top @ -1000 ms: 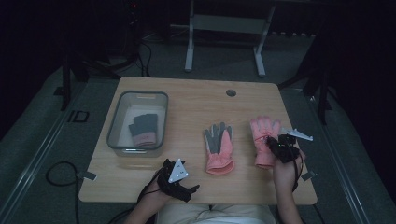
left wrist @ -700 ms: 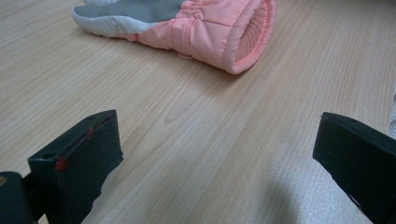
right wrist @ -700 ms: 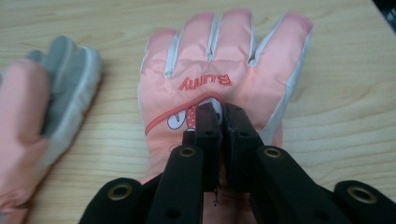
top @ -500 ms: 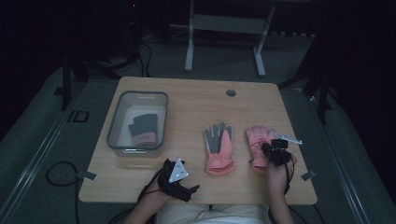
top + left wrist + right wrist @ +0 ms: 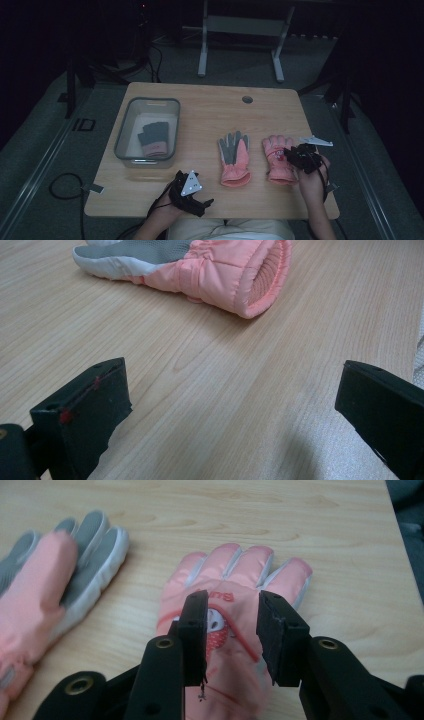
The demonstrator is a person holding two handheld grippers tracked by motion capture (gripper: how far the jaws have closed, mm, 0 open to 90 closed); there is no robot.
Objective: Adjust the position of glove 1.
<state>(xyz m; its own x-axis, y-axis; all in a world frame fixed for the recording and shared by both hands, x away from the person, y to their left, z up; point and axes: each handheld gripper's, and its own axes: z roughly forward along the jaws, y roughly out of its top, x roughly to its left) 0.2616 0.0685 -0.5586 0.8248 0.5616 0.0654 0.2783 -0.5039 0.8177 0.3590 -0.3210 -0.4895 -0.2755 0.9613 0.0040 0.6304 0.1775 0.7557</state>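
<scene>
Pink glove (image 5: 235, 630): flat on wooden surface (image 5: 210, 107), right, near edge.
Right hand-held gripper (image 5: 231, 630): jaws just opening, partly apart over the glove.
Left hand-held gripper (image 5: 235, 405): wide, nothing between.

right gripper (image 5: 292, 156): over pink glove (image 5: 279, 160), jaws apparently parted | left gripper (image 5: 200, 202): on table (image 5: 210, 107) edge

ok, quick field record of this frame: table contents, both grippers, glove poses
table: wooden table
bin: clear bin at left, dark glove with pink cuff inside
middle glove: pink glove, grey palm up, flat
right glove: pink glove, back up, flat, fingers pointing away from the person
left gripper: open, low over bare wood, nothing between jaws
right gripper: over the right glove, jaws just been opening, apart, glove fabric seen between them, not pinched
</scene>
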